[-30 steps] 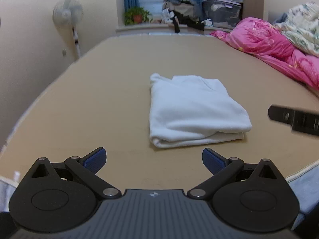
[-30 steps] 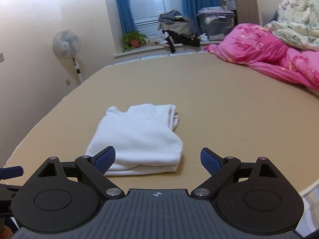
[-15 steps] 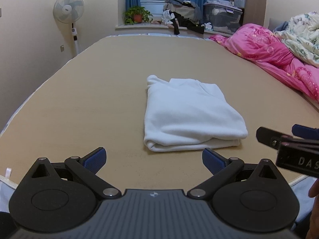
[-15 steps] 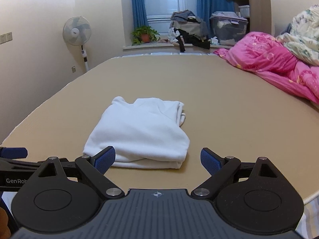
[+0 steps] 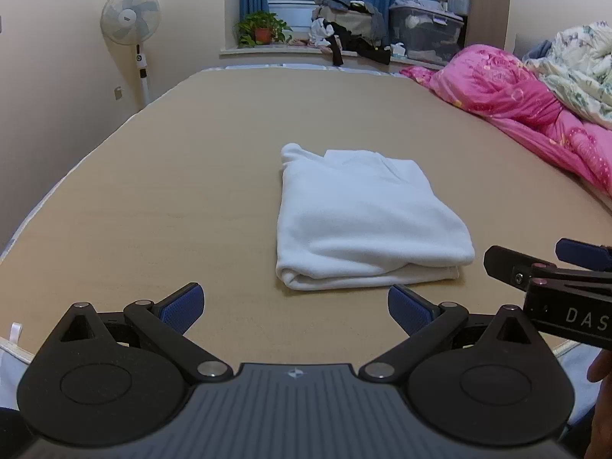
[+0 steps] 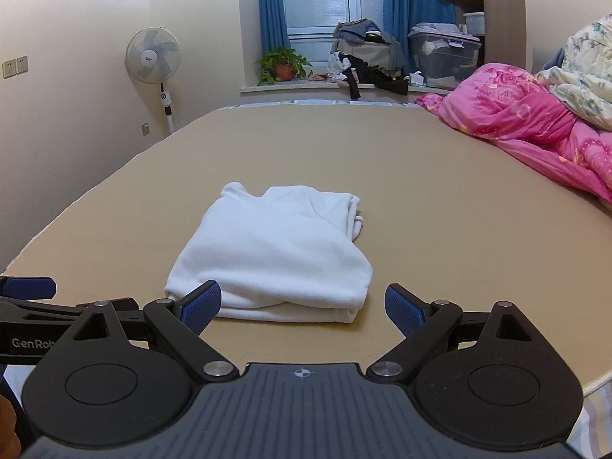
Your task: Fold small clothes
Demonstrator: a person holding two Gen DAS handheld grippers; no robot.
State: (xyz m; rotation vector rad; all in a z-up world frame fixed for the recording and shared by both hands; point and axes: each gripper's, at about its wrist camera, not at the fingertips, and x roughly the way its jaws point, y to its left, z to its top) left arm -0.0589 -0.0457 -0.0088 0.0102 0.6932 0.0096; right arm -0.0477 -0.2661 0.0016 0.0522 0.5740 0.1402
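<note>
Beige bed surface (image 5: 191,176) is carrying the task's thing: the white garment (image 5: 363,218) is lying near the middle of its near half, already folded into a compact rectangle with stacked layers showing along its near edge.

I am holding the left gripper (image 5: 294,308) just short of the garment's near edge, jaws spread wide, nothing between the blue pads. I am holding the right gripper (image 6: 302,306) likewise in front of the garment, jaws equally wide and gripping nothing; in its view the left pad is overlapping the garment's near left corner, and I cannot tell whether it is touching.

Judging by the fold, this piece is looking finished. What is remaining, at most, is squaring the loose layers at the garment's far right corner (image 6: 355,214); no other unfolded small clothes are showing on the surface.

Beyond the garment, to its right, a pink quilt (image 5: 535,114) is lying bunched. Behind the garment, a standing fan (image 6: 153,57) and a potted plant (image 6: 282,67) are standing by the window.

Readable writing: "DAS" on the right gripper's body in the left view, "GenRob" on the left gripper's body in the right view, both cut off at the frame edge.
</note>
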